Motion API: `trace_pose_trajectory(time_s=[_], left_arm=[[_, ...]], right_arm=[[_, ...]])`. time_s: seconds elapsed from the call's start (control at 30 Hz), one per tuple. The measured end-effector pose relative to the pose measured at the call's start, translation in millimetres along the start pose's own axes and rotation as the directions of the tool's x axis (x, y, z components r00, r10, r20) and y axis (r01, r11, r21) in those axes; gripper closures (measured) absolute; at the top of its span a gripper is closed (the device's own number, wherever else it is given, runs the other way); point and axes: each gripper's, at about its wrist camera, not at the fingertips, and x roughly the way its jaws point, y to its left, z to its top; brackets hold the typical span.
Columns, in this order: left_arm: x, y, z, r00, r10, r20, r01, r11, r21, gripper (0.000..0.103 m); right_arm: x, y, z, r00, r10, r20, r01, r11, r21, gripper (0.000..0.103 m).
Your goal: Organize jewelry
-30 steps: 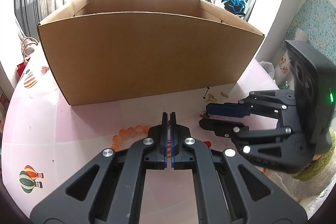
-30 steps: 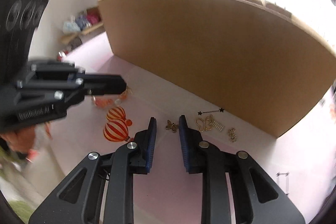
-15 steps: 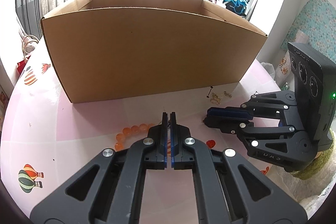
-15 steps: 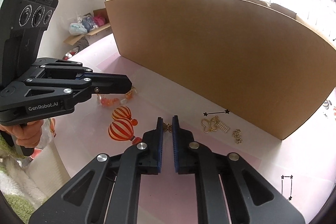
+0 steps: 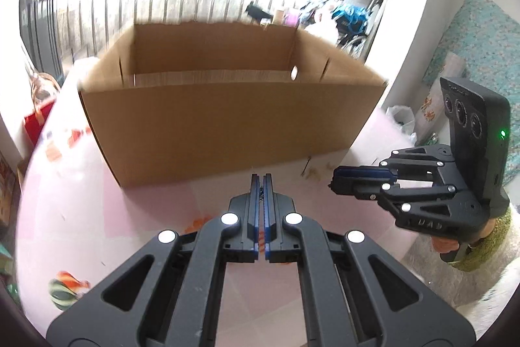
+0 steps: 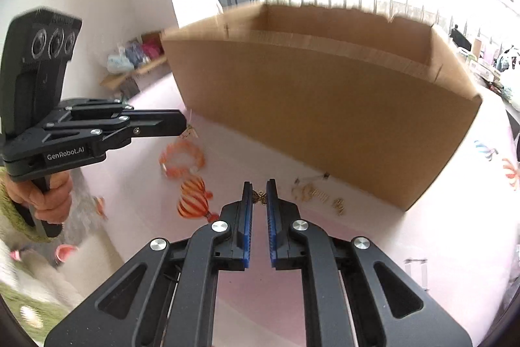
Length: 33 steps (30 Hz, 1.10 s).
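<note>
While a small gold butterfly charm (image 6: 260, 196) sits pinched between the blue pads of the right tool (image 6: 259, 195), lifted just clear of the pink counter (image 6: 373, 249), the left tool (image 5: 259, 184) stands with its jaws pressed together on a thin dark piece of jewelry (image 5: 260, 193), too small to identify. The right tool's jaws have just been closing, with the charm between them. More gold pieces (image 6: 312, 193) lie loose on the counter just right of the charm, close to the foot of an open cardboard box (image 6: 325, 106), and a slim bar with a dark star end (image 6: 320, 176) lies beside them. An orange bead bracelet (image 6: 182, 159) rests to the left, near a printed striped balloon (image 6: 193, 200) on the counter cover. A person's hand (image 6: 48, 200) in a green sleeve grips the left tool's handle. Motion blur softens much of both views.
</note>
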Motion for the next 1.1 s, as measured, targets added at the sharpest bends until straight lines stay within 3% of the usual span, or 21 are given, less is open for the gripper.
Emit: trace_pose_trajectory(time_s=[0.23,0.33,0.5,0.67,0.73,0.8,0.87,0.93,1.1], left_arm=[[-36.5,-0.3,55.3,0.991,-0.053,0.126,0.050,0.998,0.028,0.102],[-30.4,5.8,79.3,0.990,-0.051,0.131,0.047,0.998,0.032,0.102],[18.8,21.4,106.8,1.000,-0.015,-0.003,0.015,1.000,0.002,0.102],[61.1,36.2,112.2,0.991,0.015,-0.132,-0.017,1.000,-0.015,0.101],[69.9,39.6,112.0,0.988,0.029,-0.152,-0.032,0.999,-0.020,0.095],[75.2,45.4,109.4,0.985,0.031,-0.168,-0.037,0.999,-0.033,0.075],[75.1,49.0,108.0,0.986,0.025,-0.162,-0.033,0.998,-0.047,0.071],[73.3,51.1,106.2,0.988,0.023,-0.153,-0.031,0.998,-0.053,0.070],[66.4,53.2,105.7,0.992,0.028,-0.126,-0.036,0.997,-0.062,0.059]], right_arm=[[-53.5,-14.5,58.5,0.988,0.007,0.156,-0.009,1.000,0.017,0.094],[-56.8,-24.8,84.1,0.985,0.008,0.173,-0.012,1.000,0.024,0.094],[-26.3,-46.1,112.8,0.996,-0.026,0.082,0.024,0.999,0.024,0.094],[10.7,-57.9,119.0,0.997,-0.068,-0.031,0.069,0.997,0.034,0.094],[18.1,-60.0,119.9,0.996,-0.078,-0.046,0.080,0.996,0.033,0.093],[21.3,-60.4,118.6,0.996,-0.077,-0.051,0.079,0.996,0.031,0.093],[22.2,-61.6,117.1,0.995,-0.084,-0.054,0.086,0.996,0.034,0.089],[21.6,-63.5,115.2,0.995,-0.089,-0.048,0.091,0.995,0.038,0.077],[13.1,-65.9,114.5,0.995,-0.099,-0.017,0.100,0.994,0.051,0.069]])
